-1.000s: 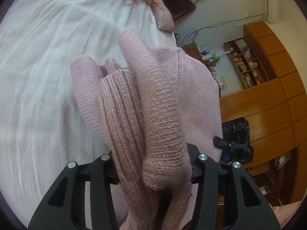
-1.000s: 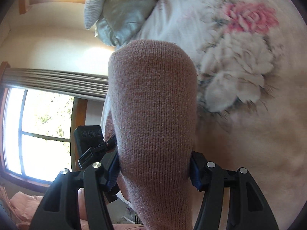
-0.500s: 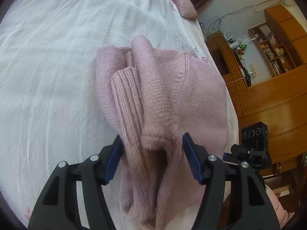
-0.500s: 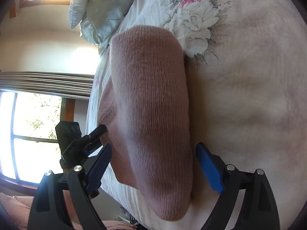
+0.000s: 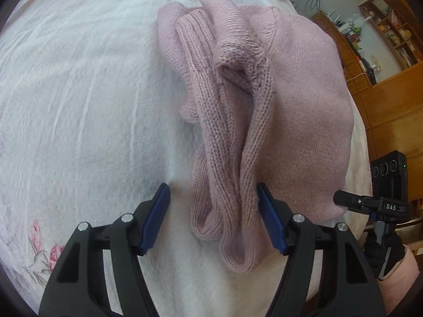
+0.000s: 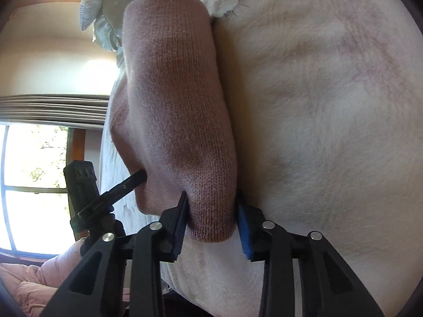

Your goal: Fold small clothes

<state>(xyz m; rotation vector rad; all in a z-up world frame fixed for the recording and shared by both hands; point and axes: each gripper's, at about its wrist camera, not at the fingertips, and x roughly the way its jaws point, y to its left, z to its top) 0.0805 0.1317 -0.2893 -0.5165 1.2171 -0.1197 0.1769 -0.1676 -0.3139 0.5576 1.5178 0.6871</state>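
On the white bedspread (image 5: pixel 79 105) your pink knit sweater (image 5: pixel 304 100) lies folded, sleeves bunched along its left side. Your left gripper (image 5: pixel 212 206) gapes wide around the sleeve ends; your right gripper (image 6: pixel 211 211) pinches the sweater's folded edge. Nearby stands wooden shelving (image 5: pixel 391 84). "DAS" reads on the right gripper's side.

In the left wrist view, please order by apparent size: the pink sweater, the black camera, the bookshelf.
1. Sweater, far the largest.
2. Camera.
3. Bookshelf; it looks about alike but stands farther away, so this rank is unsure.
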